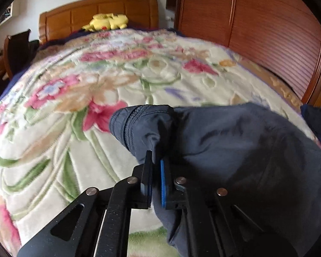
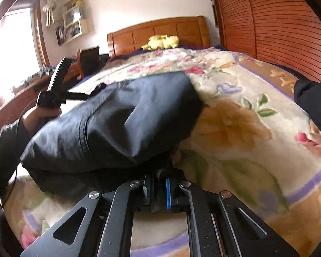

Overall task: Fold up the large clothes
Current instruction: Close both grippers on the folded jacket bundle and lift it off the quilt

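Note:
A dark navy garment lies bunched on the floral blanket of a bed. My left gripper is shut on a fold of it just behind a stitched hem that sticks out to the left. In the right wrist view the same garment humps up across the middle. My right gripper is shut on its near lower edge, with dark cloth pinched between the black and blue pads. A hand holds the left gripper's handle at the far left, and the cloth hides that gripper's fingertips.
Another dark piece of clothing lies at the bed's right edge. A yellow plush toy sits by the wooden headboard. A slatted wooden wardrobe stands close along the right. A chair and a desk are on the left.

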`<control>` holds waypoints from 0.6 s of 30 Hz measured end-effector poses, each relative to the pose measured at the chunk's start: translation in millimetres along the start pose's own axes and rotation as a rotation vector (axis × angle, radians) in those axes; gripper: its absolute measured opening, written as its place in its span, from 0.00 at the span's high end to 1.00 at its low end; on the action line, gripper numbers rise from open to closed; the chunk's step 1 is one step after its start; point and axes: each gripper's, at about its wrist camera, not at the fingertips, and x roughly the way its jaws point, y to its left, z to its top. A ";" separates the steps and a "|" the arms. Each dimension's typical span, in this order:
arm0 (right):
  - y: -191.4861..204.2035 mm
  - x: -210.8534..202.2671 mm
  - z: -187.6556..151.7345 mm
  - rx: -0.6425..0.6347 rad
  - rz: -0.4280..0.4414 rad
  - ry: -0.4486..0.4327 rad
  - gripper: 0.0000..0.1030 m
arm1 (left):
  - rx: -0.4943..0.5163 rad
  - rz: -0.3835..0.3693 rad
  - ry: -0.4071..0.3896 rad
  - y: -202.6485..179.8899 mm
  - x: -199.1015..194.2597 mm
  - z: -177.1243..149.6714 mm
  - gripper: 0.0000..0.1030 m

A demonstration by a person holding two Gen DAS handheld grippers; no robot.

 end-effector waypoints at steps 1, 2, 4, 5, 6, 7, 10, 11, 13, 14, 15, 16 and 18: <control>-0.5 -3.2 -0.9 0.000 0.001 -0.009 0.94 | 0.002 0.006 -0.013 -0.8 -5.4 1.0 0.94; -0.5 -4.8 -1.4 0.001 0.006 -0.016 0.94 | 0.011 0.015 -0.031 -5.7 -14.7 2.8 0.95; -3.6 -11.3 -1.4 0.005 0.015 -0.034 0.94 | 0.033 0.036 -0.051 -14.0 -28.1 6.7 0.95; -2.2 -12.9 -3.5 0.002 0.017 -0.040 0.94 | 0.044 0.043 -0.061 -18.9 -34.2 8.9 0.95; -4.2 -17.7 -2.2 0.002 0.019 -0.053 0.94 | 0.051 0.050 -0.075 -24.3 -42.0 11.5 0.95; -5.5 -19.1 -4.3 0.003 0.021 -0.061 0.94 | 0.059 0.057 -0.091 -31.0 -50.7 15.4 0.95; -12.8 -27.2 0.1 -0.010 0.024 -0.081 0.95 | 0.079 0.068 -0.119 -51.4 -69.8 25.0 0.95; -16.1 -28.4 1.4 -0.015 0.024 -0.082 0.95 | 0.086 0.072 -0.122 -58.7 -73.8 28.6 0.95; -25.4 -36.4 6.5 -0.023 0.014 -0.091 0.95 | 0.096 0.077 -0.133 -74.7 -80.2 36.2 0.95; -28.4 -41.3 8.1 -0.029 0.009 -0.096 0.95 | 0.093 0.075 -0.139 -82.3 -82.5 40.8 0.95; -34.7 -48.9 11.5 -0.031 0.001 -0.106 0.95 | 0.088 0.069 -0.145 -87.4 -84.1 43.5 0.95; -37.7 -55.5 13.4 -0.038 -0.005 -0.111 0.95 | 0.089 0.060 -0.148 -96.3 -85.1 47.5 0.95; -45.1 -72.8 22.0 -0.060 -0.028 -0.127 0.95 | 0.098 0.046 -0.163 -116.9 -89.0 57.3 0.95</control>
